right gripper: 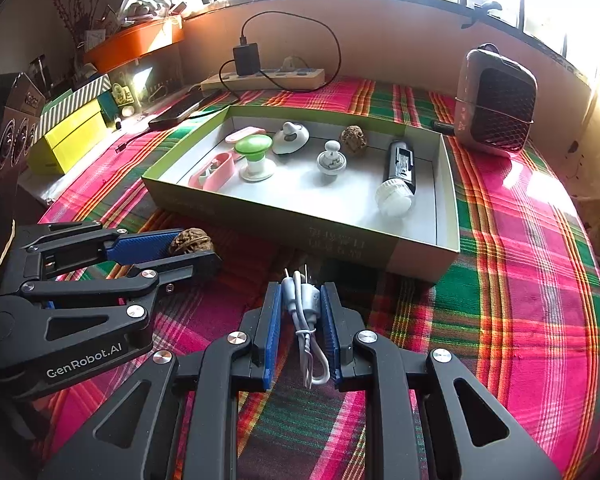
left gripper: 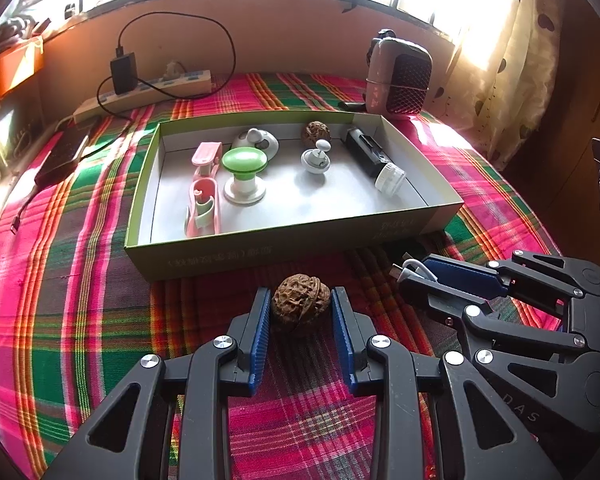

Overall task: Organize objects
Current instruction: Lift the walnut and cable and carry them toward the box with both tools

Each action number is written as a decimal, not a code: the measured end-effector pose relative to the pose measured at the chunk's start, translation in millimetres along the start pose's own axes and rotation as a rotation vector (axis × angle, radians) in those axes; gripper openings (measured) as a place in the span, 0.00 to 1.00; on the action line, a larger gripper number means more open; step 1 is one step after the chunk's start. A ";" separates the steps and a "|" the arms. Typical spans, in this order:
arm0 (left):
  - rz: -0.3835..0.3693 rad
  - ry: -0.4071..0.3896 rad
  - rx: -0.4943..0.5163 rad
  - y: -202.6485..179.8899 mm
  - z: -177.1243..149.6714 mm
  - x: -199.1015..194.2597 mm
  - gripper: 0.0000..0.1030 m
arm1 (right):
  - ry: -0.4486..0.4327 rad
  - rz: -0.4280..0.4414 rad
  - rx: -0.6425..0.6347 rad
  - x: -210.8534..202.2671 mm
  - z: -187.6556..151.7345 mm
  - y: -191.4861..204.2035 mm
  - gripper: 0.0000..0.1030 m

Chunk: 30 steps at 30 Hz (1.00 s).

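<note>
L gripper (left gripper: pixel 300 308) is part open w/ a walnut (left gripper: pixel 300 305) between its pads, on the plaid cloth (left gripper: pixel 80 300) just near of the box (left gripper: pixel 292 240). R gripper (right gripper: pixel 300 304) is clamped on a white plug w/ cable (right gripper: pixel 304 304), right of the walnut.

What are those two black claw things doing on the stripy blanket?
A person is tidying small things into the green box. The left gripper is closed around a walnut on the plaid cloth, just in front of the box. The right gripper is shut on a bundled white charger cable. Neither is in the box yet. Inside it already sit another walnut, a green knob, a pink item and a black flashlight.
</note>
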<state>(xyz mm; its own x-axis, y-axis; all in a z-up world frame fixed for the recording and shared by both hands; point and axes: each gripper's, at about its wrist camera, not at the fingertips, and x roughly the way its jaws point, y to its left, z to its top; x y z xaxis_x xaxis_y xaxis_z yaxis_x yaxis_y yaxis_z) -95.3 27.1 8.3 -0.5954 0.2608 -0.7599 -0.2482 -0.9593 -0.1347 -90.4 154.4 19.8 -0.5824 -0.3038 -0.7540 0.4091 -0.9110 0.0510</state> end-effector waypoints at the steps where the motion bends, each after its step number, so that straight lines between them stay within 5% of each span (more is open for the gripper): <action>1: 0.002 -0.001 0.000 -0.2 -0.1 -0.8 0.27 | -0.002 -0.001 0.001 -0.8 0.2 0.2 0.20; 30: 0.035 -0.084 -0.019 2.4 20.0 -27.6 0.27 | -0.093 0.004 0.049 -25.3 29.5 -4.9 0.20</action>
<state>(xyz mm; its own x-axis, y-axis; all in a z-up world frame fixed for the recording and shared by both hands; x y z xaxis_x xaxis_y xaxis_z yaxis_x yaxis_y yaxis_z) -94.8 19.8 41.7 -0.6656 0.2343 -0.7085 -0.2121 -0.9697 -0.1214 -98.4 158.3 57.9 -0.6447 -0.3296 -0.6897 0.3776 -0.9218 0.0876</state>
